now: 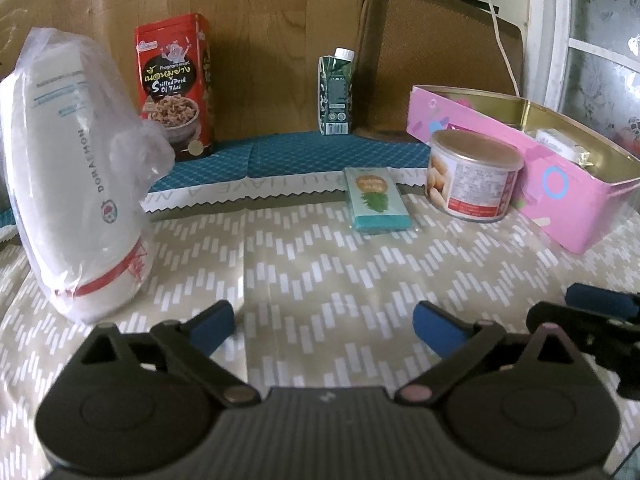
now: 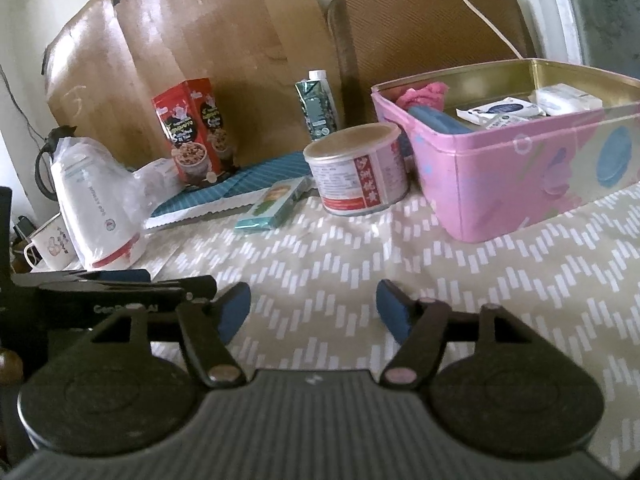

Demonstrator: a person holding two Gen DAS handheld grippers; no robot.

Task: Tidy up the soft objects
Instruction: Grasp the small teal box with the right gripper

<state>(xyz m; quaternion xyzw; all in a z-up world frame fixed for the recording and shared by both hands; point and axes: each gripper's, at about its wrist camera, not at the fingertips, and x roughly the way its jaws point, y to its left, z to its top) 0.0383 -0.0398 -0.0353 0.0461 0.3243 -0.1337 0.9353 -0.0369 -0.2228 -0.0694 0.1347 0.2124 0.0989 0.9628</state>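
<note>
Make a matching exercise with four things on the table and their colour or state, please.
Things:
1. tin box
2. snack carton
3. round can
4. white bottle

Descriptions:
a. wrapped in a clear plastic bag
b. pink, open, holding small packets
c. red, standing at the back
d. short, standing beside the tin box

Pairs: 1-b, 2-c, 3-d, 4-a

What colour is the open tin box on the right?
Pink outside, gold inside: the open rectangular tin box shows best in the right wrist view.
</note>
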